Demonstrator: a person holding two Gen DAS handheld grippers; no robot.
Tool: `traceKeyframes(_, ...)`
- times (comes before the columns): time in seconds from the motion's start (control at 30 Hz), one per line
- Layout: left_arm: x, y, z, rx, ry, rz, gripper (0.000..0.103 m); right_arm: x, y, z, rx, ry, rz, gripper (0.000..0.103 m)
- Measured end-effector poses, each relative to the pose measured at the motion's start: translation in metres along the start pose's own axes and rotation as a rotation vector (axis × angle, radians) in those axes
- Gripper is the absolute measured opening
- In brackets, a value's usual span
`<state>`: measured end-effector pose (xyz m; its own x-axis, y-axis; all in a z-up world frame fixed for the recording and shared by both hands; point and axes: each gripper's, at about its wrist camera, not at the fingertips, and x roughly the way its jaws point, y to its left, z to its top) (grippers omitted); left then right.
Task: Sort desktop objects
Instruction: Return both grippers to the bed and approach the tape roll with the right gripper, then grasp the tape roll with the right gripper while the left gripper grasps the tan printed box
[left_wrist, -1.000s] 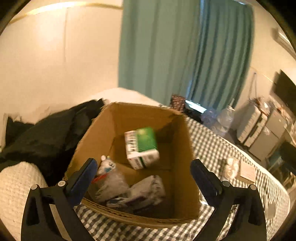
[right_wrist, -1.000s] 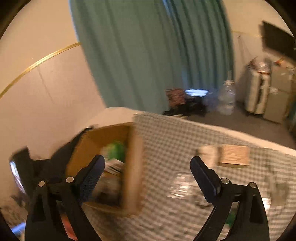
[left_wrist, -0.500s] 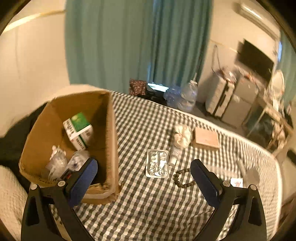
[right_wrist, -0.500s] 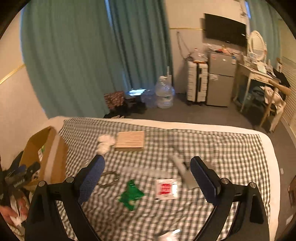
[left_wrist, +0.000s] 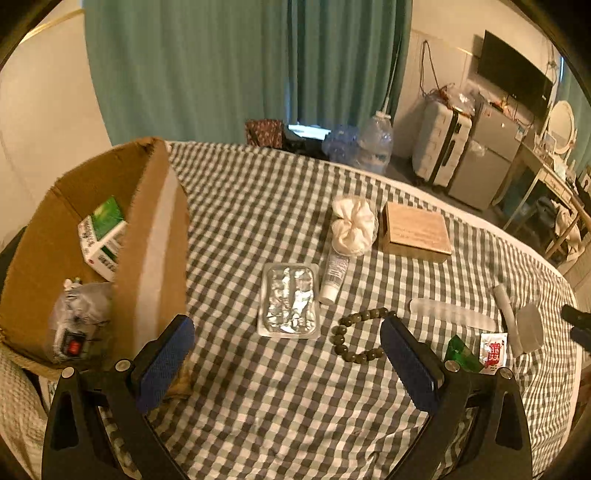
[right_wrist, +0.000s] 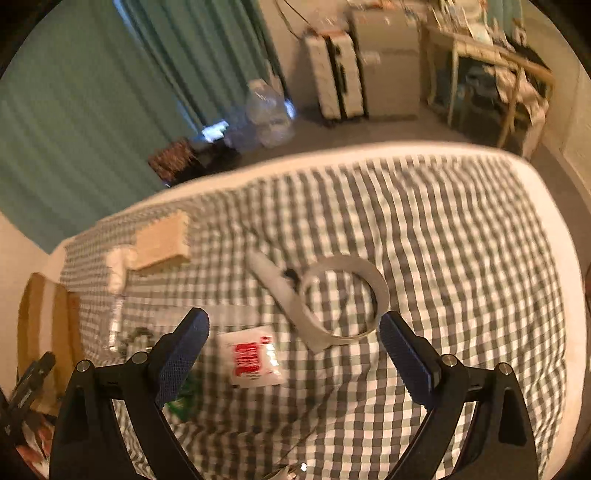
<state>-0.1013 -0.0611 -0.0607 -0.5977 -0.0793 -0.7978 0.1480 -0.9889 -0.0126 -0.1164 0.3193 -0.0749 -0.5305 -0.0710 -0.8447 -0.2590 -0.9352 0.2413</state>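
Cardboard brown open box (left_wrist: 147, 236) awaits; both empty grippers, left gripper (left_wrist: 286, 354) and right gripper (right_wrist: 293, 350), gape apart, risking snagging wrinkled checked cloth (left_wrist: 258, 206) beneath flat red-printed sachet (right_wrist: 253, 354).

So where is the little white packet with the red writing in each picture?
Left wrist view: the packet lies at the far right, beside the green wrapper.
Right wrist view: the packet lies low and centre-left, between the open fingers.
Shared landmark: the wooden box.

Foil blister pack (left_wrist: 289, 298) – flat, beside bead bracelet (left_wrist: 355, 335)
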Motion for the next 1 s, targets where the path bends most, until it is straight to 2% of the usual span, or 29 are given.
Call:
traceKeyframes(0.13,0.016,-0.013,0.002,0.031,0.010,-0.003,0.103,0.028,-0.011,0.009,0.043,0.045,-0.003,0.094)
traceKeyframes(0.33,0.035,-0.032,0.005,0.078,0.014,-0.015,0.103,0.058,-0.033,0.016,0.069,0.091,-0.092,0.094)
traceKeyframes(0.47,0.046,-0.042,0.008,0.093,0.019,-0.035,0.103,0.076,-0.043,0.013,0.092,0.159,-0.084,0.094)
traceKeyframes(0.6,0.059,-0.049,0.011,0.089,0.028,-0.056,0.103,0.086,-0.044,0.013,0.084,0.175,-0.111,0.094)
traceKeyframes(0.63,0.062,-0.052,0.012,0.086,0.031,-0.059,0.103,0.087,-0.045,0.013,0.084,0.176,-0.110,0.094)
traceKeyframes(0.67,0.063,-0.054,0.012,0.084,0.032,-0.066,0.103,0.086,-0.046,0.013,0.088,0.174,-0.107,0.085)
traceKeyframes(0.7,0.066,-0.057,0.013,0.083,0.031,-0.077,0.103,0.085,-0.045,0.013,0.095,0.177,-0.099,0.082)
traceKeyframes(0.77,0.069,-0.065,0.016,0.097,0.023,-0.095,0.103,0.081,-0.041,0.013,0.103,0.179,-0.110,0.082)
traceKeyframes(0.9,0.074,-0.094,0.022,0.158,-0.022,-0.131,0.103,0.060,-0.035,0.020,0.086,0.096,-0.116,0.082)
traceKeyframes(1.0,0.080,-0.119,0.025,0.230,-0.047,-0.145,0.103,0.046,-0.034,0.023,0.099,0.045,-0.076,0.082)
